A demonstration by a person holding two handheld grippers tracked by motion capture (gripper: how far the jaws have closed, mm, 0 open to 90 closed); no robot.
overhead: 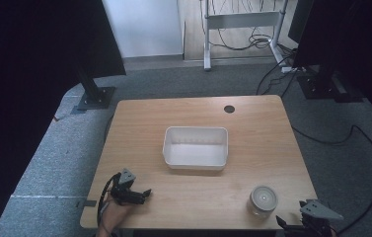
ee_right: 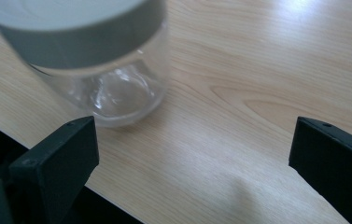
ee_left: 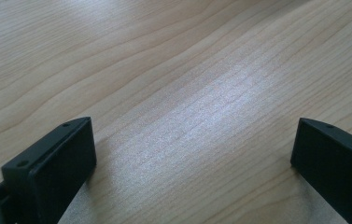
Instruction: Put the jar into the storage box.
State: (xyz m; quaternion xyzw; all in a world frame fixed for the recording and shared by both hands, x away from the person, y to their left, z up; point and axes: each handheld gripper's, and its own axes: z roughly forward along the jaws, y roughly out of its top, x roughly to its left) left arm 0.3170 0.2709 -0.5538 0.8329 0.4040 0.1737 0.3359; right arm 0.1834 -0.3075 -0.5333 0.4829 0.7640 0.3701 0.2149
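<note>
Wooden table (overhead: 262, 128): white bin (overhead: 196, 147) centre, empty. Clear jar (overhead: 263, 200), grey lid, near right edge. Right gripper (overhead: 306, 224) spread, jar off-centre; careless approach may nudge jar overboard. Left gripper (overhead: 136, 194) spread, idle near left.

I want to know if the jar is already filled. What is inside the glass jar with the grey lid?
Through the clear wall of the jar nothing shows but glass reflections; it looks empty. The grey lid covers the top, so the part just under it stays hidden.
</note>
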